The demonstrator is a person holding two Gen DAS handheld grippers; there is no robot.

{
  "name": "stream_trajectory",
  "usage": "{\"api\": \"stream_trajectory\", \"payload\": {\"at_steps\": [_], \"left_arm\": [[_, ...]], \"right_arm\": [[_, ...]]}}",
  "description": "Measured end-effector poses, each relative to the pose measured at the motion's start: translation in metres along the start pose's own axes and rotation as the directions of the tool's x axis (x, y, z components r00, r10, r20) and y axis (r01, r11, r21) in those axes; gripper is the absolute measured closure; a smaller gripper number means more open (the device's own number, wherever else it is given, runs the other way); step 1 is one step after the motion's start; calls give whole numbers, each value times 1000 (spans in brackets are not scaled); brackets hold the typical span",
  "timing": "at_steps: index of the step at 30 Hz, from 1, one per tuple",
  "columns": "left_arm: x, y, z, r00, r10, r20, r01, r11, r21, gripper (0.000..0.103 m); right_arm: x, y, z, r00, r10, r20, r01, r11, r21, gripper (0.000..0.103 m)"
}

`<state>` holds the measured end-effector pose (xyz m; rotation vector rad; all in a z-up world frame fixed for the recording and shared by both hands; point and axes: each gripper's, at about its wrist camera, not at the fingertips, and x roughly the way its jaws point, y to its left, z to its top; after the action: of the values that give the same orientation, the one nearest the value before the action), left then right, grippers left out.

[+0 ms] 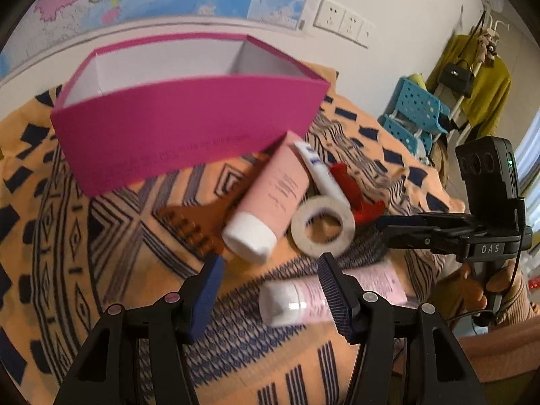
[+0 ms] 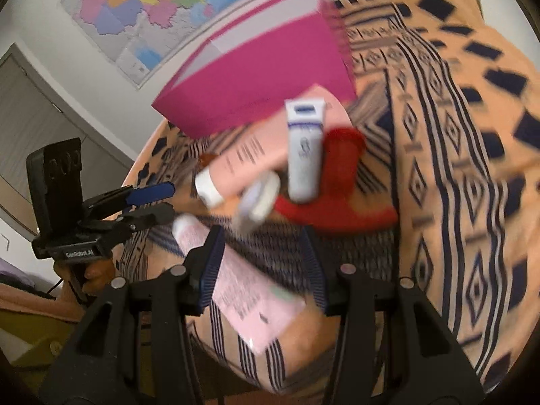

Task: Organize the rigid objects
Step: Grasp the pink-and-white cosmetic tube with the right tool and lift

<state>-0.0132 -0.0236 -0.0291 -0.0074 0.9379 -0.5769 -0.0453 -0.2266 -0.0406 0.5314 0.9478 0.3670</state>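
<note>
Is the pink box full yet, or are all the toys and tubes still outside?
Nothing looks put away yet: the part of the pink box we can see inside is bare. Both grippers, left and right, are open, holding nothing. Still waiting on the cloth: the big pink tube, white tube, tape roll, red thing, brown comb and pale pink tube.

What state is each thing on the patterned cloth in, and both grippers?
Magenta box: upright, open-topped, inside looks empty.
Salmon tube: lying, capped.
White tube: lying across salmon tube.
Tape roll: lying flat.
Pale pink tube: lying, capped.
Left gripper: open.
Right gripper: open.
</note>
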Motion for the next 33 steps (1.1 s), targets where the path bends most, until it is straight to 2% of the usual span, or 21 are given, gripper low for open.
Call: {"api": "stream_trajectory", "payload": {"at_steps": [6, 15, 23, 33], "left_arm": [[5, -3, -17, 999, -9, -47, 8, 1000, -10, 44], [11, -10, -23, 997, -29, -76, 29, 1000, -6, 45], [9, -6, -30, 996, -31, -84, 29, 999, -25, 46], [-4, 19, -39, 997, 27, -68, -33, 996, -81, 46]], "right_arm": [[-7, -12, -22, 999, -6, -31, 8, 999, 53, 54], [-8, -3, -45, 996, 46, -76, -41, 996, 77, 54], [3, 3, -42, 996, 75, -40, -71, 993, 97, 52], [27, 27, -27, 993, 116, -34, -114, 992, 54, 48]]}}
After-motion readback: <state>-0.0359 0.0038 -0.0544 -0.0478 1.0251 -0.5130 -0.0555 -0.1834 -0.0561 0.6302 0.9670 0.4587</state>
